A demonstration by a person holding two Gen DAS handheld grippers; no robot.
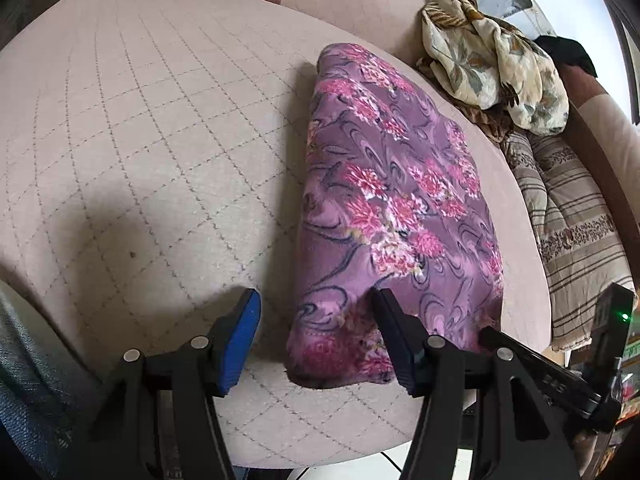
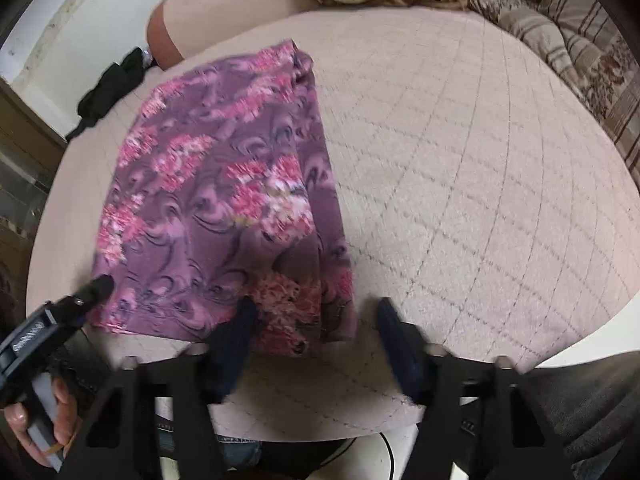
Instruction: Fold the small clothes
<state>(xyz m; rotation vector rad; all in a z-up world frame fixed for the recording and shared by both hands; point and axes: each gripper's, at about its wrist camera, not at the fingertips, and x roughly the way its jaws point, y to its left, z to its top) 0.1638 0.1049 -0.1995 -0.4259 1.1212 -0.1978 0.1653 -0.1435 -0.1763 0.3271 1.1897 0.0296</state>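
purple floral cloth, folded into a thick oblong [image 1: 396, 200], lies on the round table with its beige quilted cover [image 1: 160, 140], its near end at the table's front edge. we hold a two-finger tool in each hand over that end. the left gripper [image 1: 316, 312] stands with its jaws apart: the blue-padded finger [image 1: 240, 336] hangs over bare quilting just beside the cloth's left edge, while the other black finger lies over the near end of the cloth; we see no pinch on the fabric. the right gripper [image 2: 312, 320] is blurred, its jaws also apart, one dark finger over the cloth's pink-flowered near corner and the other over the bare cover to the right; whether either pad touches the fabric we cannot tell. in the right wrist view the tip of the left gripper reaches the cloth's near left corner, and our left hand [image 2: 44, 428] grips its grey handle. at the far side of the table a crumpled cream floral garment [image 1: 496, 60] is heaped on a brown striped cushion [image 1: 568, 216], well apart from the folded cloth. a small black item [image 2: 108, 92] lies near the cloth's far corner.
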